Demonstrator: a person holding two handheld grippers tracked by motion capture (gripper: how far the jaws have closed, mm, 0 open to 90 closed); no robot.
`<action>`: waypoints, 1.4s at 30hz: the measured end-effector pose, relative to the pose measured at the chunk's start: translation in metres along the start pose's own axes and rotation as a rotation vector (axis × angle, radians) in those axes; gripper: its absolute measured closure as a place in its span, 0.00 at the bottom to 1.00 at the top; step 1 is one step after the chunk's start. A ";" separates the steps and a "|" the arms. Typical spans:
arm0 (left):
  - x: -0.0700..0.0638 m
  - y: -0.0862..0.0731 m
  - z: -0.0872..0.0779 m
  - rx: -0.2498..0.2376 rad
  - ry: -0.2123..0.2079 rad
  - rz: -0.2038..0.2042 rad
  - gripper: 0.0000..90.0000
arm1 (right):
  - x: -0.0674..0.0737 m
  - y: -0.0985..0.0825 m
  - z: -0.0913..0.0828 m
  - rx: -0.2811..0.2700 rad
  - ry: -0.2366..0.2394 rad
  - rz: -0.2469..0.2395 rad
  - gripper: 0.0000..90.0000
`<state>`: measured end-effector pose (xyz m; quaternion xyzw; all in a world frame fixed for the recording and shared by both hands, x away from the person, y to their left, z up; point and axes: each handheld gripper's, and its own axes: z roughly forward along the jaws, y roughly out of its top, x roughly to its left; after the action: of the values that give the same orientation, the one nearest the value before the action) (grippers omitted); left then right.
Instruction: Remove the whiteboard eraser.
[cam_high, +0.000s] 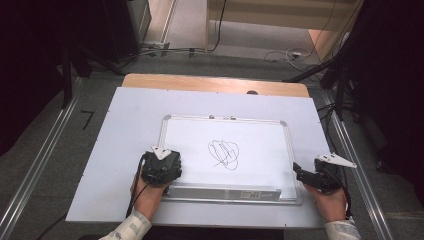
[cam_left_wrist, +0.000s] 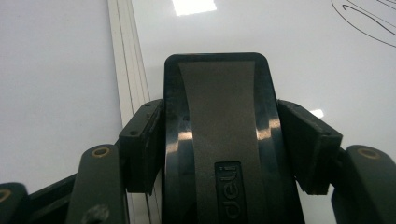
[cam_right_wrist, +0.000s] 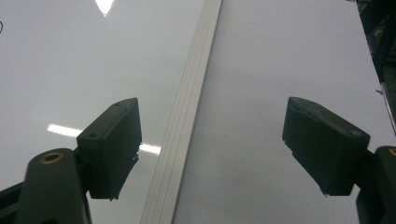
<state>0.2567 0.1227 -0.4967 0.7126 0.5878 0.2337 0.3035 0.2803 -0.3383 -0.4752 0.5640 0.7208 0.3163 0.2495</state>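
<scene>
Eraser (cam_left_wrist: 219, 140) sits right between the pads of my left claw (cam_left_wrist: 219, 144), a black block with a dark felt strip down its middle and a small logo near my end; I see both pads pressed flat against its long sides, so the claw has closed on it and grips it. From the high view I place that left claw (cam_high: 161, 167) over the lower left corner of the whiteboard (cam_high: 260, 135), with the eraser hidden under the claw body there. In the left gripper view the eraser rests on the board surface just inside the silver frame (cam_left_wrist: 130, 93), which runs past its left side. A black scribble (cam_high: 223, 153) lies near the board's middle, well apart from the eraser and up to its right. My right claw (cam_high: 300, 172) waits at the board's lower right edge; in its own view the jaws stand wide apart with nothing between them, straddling the frame (cam_right_wrist: 189, 121). The whiteboard lies on a pale sheet (cam_high: 125, 125) covering the tabletop (cam_high: 200, 82).
</scene>
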 end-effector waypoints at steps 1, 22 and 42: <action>0.000 0.000 0.000 -0.001 -0.001 0.007 0.39 | 0.000 0.000 0.000 0.001 -0.001 0.000 0.20; 0.005 0.007 -0.002 -0.049 -0.029 0.042 0.45 | 0.000 0.000 0.000 -0.001 0.001 0.004 0.20; 0.013 0.014 -0.014 -0.113 -0.043 -0.008 0.44 | 0.000 0.000 0.000 -0.001 0.000 0.000 0.20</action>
<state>0.2595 0.1360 -0.4777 0.6969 0.5696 0.2501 0.3568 0.2802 -0.3384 -0.4752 0.5640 0.7206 0.3165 0.2497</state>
